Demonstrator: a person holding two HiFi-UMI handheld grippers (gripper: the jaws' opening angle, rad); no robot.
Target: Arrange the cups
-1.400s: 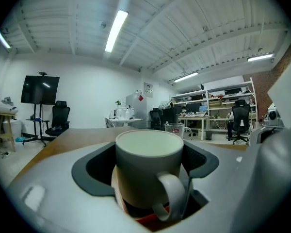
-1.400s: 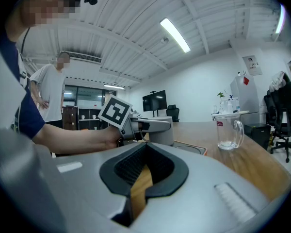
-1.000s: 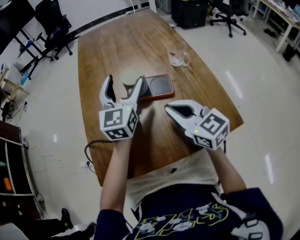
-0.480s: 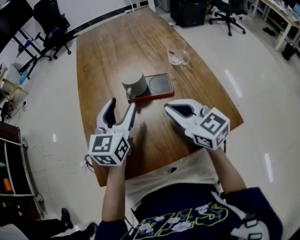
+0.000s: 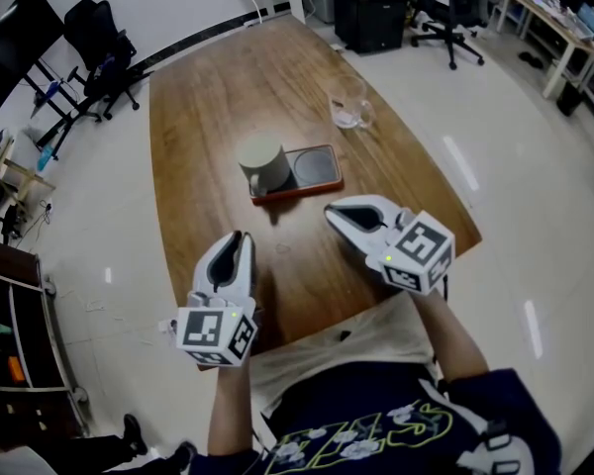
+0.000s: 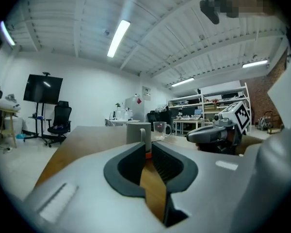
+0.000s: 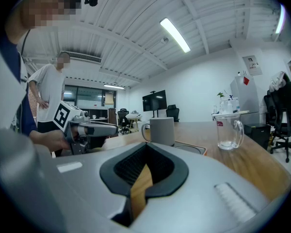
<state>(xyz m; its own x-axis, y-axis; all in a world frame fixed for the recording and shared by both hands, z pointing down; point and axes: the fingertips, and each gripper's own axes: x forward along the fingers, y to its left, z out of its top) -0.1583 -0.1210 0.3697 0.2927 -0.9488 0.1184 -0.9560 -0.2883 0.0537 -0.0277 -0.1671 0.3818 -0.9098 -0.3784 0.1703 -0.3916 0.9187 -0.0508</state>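
Observation:
A grey mug (image 5: 264, 163) stands upright on the left part of a red-rimmed tray (image 5: 299, 194), beside a dark round pad. Farther right, a clear glass mug (image 5: 349, 104) sits on the wooden table (image 5: 208, 97). My left gripper (image 5: 240, 237) hangs near the table's front edge, well short of the grey mug (image 6: 137, 131). Its jaws have just been closing with nothing between them and now stand almost touching. My right gripper (image 5: 330, 214) rests shut and empty, right of the tray. The right gripper view shows the grey mug (image 7: 162, 130) and the glass mug (image 7: 228, 129) ahead.
Office chairs (image 5: 104, 47) and a black cabinet (image 5: 373, 18) stand beyond the table's far end. A cable (image 5: 173, 300) hangs off the near left corner. A person in a white shirt (image 7: 44, 98) stands in the background. Bare wood lies between both grippers and the tray.
The left gripper has drawn back from around the grey mug toward the near table edge and closed its jaws. The mug stays on the tray. The right gripper has not moved.

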